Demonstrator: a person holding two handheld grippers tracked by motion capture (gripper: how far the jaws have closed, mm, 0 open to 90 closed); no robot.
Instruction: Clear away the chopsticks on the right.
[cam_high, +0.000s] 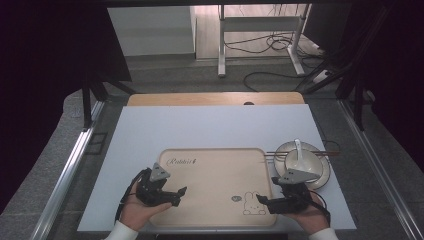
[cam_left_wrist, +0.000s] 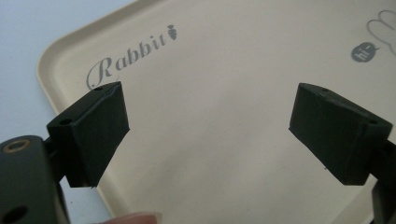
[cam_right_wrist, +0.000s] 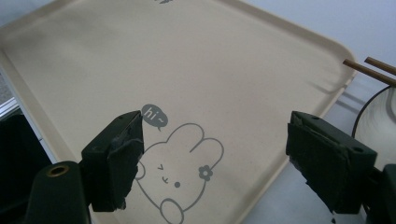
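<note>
A beige tray (cam_high: 215, 175) printed with "Rabbit" and a bunny drawing lies on the white table. My left gripper (cam_high: 179, 196) hovers over the tray's near left part, open, nothing between its jaws. In the left gripper view the left gripper (cam_left_wrist: 210, 123) frames the bare tray (cam_left_wrist: 210, 70). Over the near right corner my right gripper (cam_high: 265, 201) is open and empty. The right gripper view has the right gripper (cam_right_wrist: 215, 154) above the bunny drawing on the tray (cam_right_wrist: 140, 60). A plate (cam_high: 323, 175) holding a bowl (cam_high: 303, 159) and white spoon (cam_high: 298, 147) sits right of the tray, with chopsticks (cam_high: 300, 153) laid across.
The white mat (cam_high: 210, 125) covers a wooden table whose far edge (cam_high: 215, 98) shows. Beyond it are grey floor, cables (cam_high: 270, 45) and a white desk frame (cam_high: 221, 45). Metal rails (cam_high: 70, 165) run along both sides. The chopsticks' tips (cam_right_wrist: 369, 70) and the plate rim (cam_right_wrist: 373, 112) appear at the right.
</note>
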